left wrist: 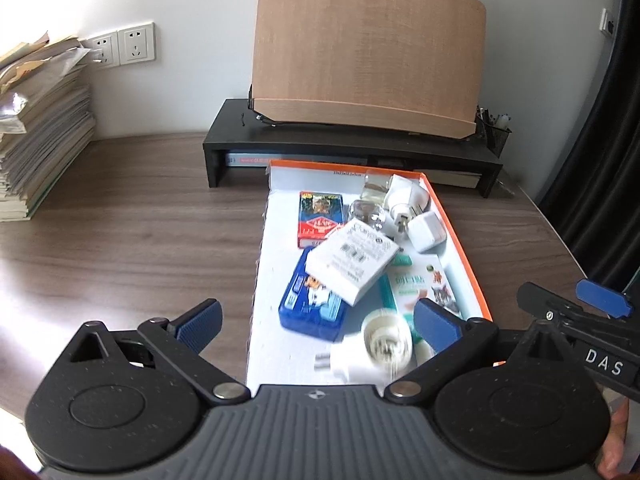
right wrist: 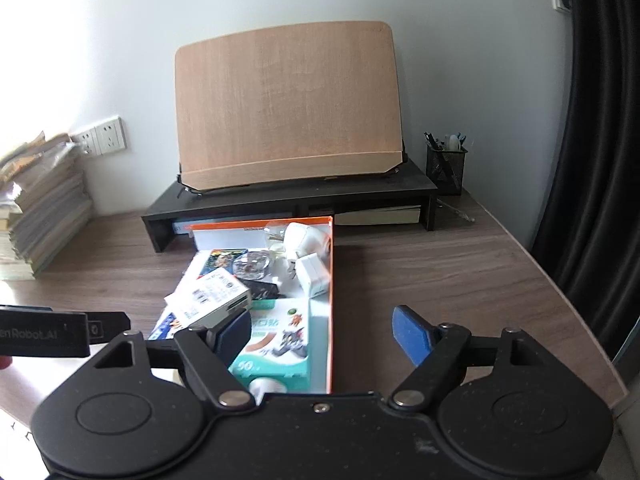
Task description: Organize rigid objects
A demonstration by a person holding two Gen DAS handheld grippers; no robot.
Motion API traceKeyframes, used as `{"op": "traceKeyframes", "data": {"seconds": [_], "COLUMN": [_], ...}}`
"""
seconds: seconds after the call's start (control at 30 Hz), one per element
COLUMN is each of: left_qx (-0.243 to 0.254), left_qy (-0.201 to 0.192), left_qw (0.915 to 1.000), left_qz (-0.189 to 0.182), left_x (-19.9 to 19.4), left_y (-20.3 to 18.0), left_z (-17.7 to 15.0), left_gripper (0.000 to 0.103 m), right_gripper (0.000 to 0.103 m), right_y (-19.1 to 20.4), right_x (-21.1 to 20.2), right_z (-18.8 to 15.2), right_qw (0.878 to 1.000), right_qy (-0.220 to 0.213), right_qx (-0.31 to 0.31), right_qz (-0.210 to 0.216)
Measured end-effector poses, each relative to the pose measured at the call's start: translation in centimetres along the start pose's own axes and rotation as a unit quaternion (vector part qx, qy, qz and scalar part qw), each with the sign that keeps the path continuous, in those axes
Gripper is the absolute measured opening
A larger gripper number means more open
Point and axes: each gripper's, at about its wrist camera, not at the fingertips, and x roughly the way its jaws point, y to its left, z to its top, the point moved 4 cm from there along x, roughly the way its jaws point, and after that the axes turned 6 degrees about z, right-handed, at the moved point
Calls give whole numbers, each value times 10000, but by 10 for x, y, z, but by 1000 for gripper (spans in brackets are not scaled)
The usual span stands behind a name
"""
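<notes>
An orange-rimmed white box (left wrist: 460, 236) lies on the desk and holds several small items: a white carton (left wrist: 352, 260), a blue case (left wrist: 308, 308), a red card box (left wrist: 320, 220), a teal-and-white packet (left wrist: 420, 284), white plug adapters (left wrist: 424, 232) and a white plug-in lamp socket (left wrist: 376, 348). My left gripper (left wrist: 318, 320) is open and empty, its jaws spread over the near end of the box. My right gripper (right wrist: 322, 330) is open and empty above the box's near right corner (right wrist: 330, 320). The teal packet (right wrist: 276, 340) lies just beyond its left finger.
A black desk riser (left wrist: 348, 148) carries a wooden book stand (left wrist: 368, 48) behind the box. A stack of books (left wrist: 40, 140) stands at the left by wall sockets. A mesh pen cup (right wrist: 446, 168) stands at the right. A dark curtain (right wrist: 600, 120) hangs at the right edge.
</notes>
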Motion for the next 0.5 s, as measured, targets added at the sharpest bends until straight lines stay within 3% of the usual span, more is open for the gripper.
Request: {"op": "traceKeyframes", "data": {"seconds": [0.5], "left_qx": [54], "left_qy": [430], "left_qw": [9991], "left_qz": [-15], "left_x": [-22], "left_y": [10], "left_z": [-41], "left_gripper": [103], "right_gripper": [99], "right_y": [35], "right_x": [-45], "right_z": [-42], "right_qw": [9988], "right_qy": [436], "right_qx": [-138], "right_qz": [-145]}}
